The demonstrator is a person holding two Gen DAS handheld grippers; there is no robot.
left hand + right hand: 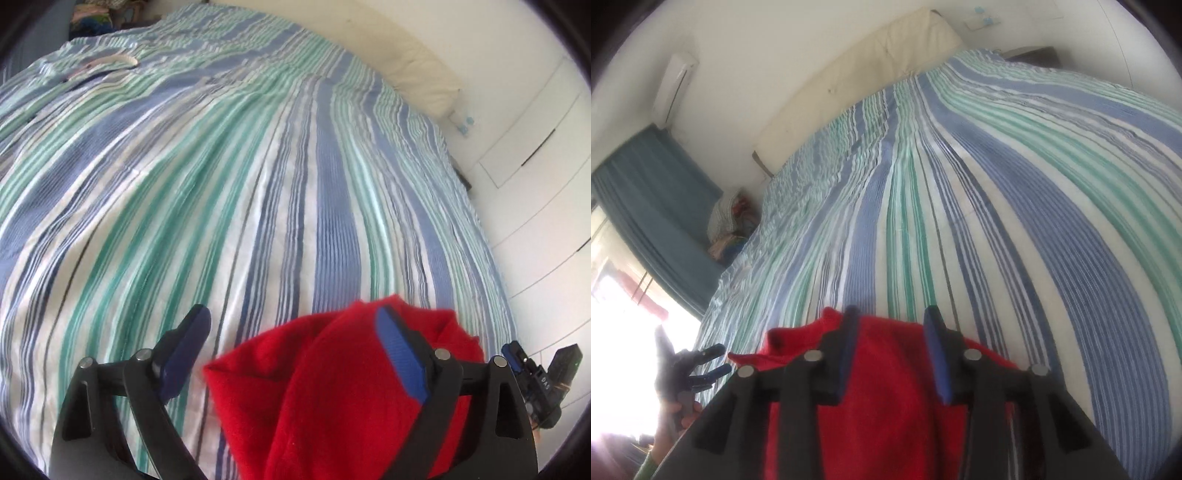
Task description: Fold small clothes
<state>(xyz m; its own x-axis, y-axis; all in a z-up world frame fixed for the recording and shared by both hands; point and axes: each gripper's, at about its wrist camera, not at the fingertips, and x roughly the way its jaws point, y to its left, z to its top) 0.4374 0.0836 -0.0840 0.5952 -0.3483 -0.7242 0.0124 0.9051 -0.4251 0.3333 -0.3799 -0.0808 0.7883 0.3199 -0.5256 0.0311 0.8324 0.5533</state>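
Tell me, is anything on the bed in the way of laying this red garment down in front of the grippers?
Nothing visible. The striped bedspread ahead of the red garment lies bare up to the cream headboard. A small white item lies far off near the bed's far left edge, well clear.

Garment (332, 398) lies on the bedspread (258, 206) at its near edge, w/ the left gripper (291, 339) just above it, one finger over the cloth, the other to its left. Right gripper (892, 332) sits over the same garment; headboard (871, 70) at far end of bed, behind the spread. Curtain (653, 206) & wall AC unit (674, 86) stand left of the bed in right wrist view.
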